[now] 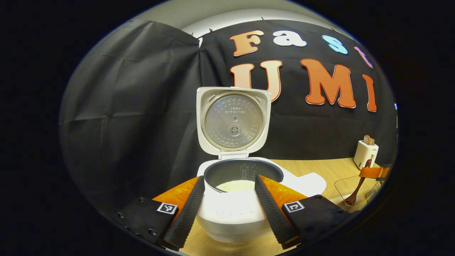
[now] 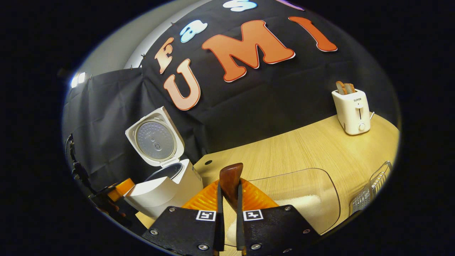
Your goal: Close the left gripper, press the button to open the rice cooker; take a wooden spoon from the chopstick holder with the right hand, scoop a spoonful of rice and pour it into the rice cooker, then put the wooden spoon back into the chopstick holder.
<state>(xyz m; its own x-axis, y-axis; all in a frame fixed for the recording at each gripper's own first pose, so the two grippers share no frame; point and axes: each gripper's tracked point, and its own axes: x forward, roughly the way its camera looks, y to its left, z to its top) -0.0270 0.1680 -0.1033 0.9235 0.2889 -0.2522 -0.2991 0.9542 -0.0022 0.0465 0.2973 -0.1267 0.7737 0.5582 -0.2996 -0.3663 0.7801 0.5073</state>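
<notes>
Rice cooker [image 1: 234,199] on the bench [image 2: 295,145] with lid [image 1: 233,119] raised; the button step is judged complete. The left gripper [image 1: 229,209] hovers just in front of the cooker, fingers apart and holding nothing. The right gripper [image 2: 227,213] is clamped on the handle of the wooden spoon [image 2: 230,181], whose bowl dips into the clear rice container [image 2: 320,192] right of the cooker: the scooping step is in hand. Next, judged: lift the spoon level, carry it left over the inner pot [image 1: 243,174], and tip.
</notes>
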